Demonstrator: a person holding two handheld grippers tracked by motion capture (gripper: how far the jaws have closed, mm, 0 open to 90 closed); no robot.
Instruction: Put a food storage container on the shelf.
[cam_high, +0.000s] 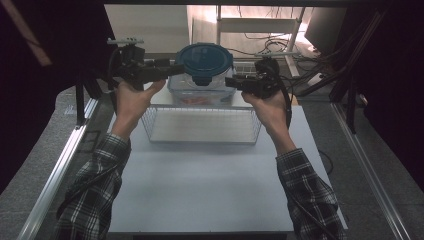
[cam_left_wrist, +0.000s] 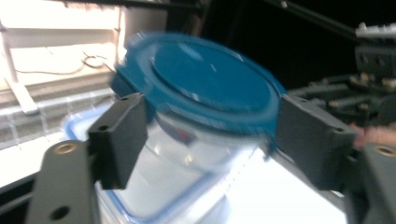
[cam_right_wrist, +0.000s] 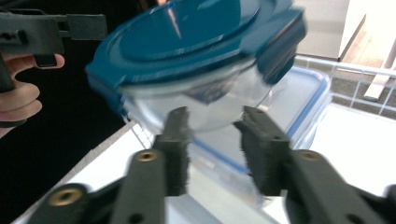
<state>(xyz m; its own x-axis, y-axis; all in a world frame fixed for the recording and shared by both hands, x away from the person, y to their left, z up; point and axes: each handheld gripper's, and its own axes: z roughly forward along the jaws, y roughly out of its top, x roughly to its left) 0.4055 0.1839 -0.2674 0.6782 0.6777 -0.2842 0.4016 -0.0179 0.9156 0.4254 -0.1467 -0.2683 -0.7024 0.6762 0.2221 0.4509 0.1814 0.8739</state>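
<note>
- A wire basket (cam_high: 200, 125) stands on the white table top (cam_high: 210, 185).
- A rectangular blue-rimmed clear container (cam_right_wrist: 303, 100) sits beyond it.
- Cables (cam_high: 260, 42) and a white frame (cam_high: 260, 25) lie behind.

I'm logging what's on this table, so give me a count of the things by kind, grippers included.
Round glass container with blue lid: 1
Rectangular clear container with blue-rimmed lid, under the round one: 1
White wire basket: 1
Handheld grippers, left gripper and right gripper: 2
Total: 5
</note>
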